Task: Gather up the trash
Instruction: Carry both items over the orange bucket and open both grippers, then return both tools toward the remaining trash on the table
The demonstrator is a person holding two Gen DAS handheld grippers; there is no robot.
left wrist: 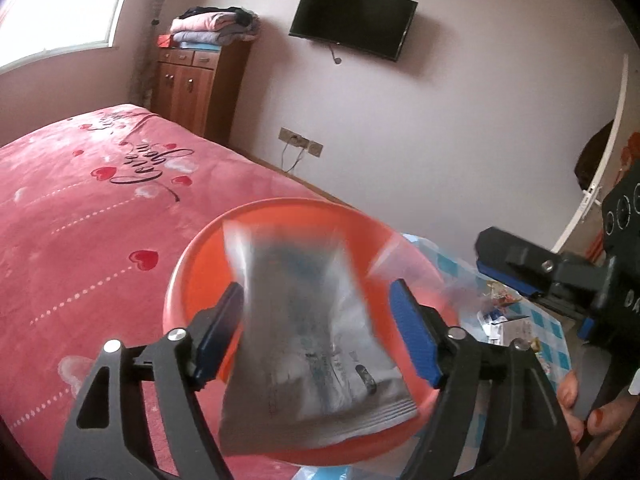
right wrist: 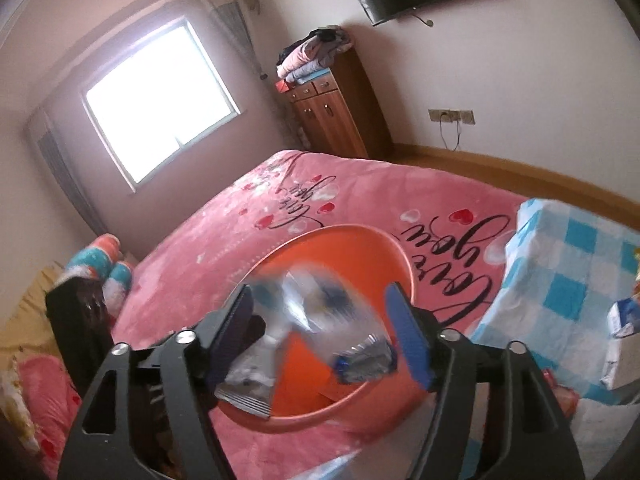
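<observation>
Both grippers stood over an orange basin (left wrist: pixel 188 280) that rested on the pink bedspread (left wrist: pixel 80 220), beside a blue-and-white checked cloth (right wrist: pixel 568 280) strewn with more litter.

Left gripper (left wrist: pixel 316 332): jaws spread wide. A silvery plastic sachet (left wrist: pixel 312 344) lay between the blue pads (left wrist: pixel 414 340), blurred, touching neither pad as far as could be seen; it appeared to be loose and dropping toward the basin. The grooved seal strip was at its lower edge.

Right gripper (right wrist: pixel 320 334): jaws likewise spread. A clear crinkled wrapper (right wrist: pixel 320 312) with blue printing was smeared by motion between the fingers, with no visible contact. In the right wrist view the silver sachet lay draped over the basin's near rim, partly inside.

Handling assessment: both items were judged very light, thin and limp film, likely slick and prone to flutter or slide from a loose hold. They would not break. The best purchase on the sachet would be its stiffer crimped seal edge, pinched flat between the pads; on the clear wrapper, a bunched fold. The sachet on the rim risked sliding outward onto the bedspread.

Remaining scraps on the checked cloth were too small to identify.
</observation>
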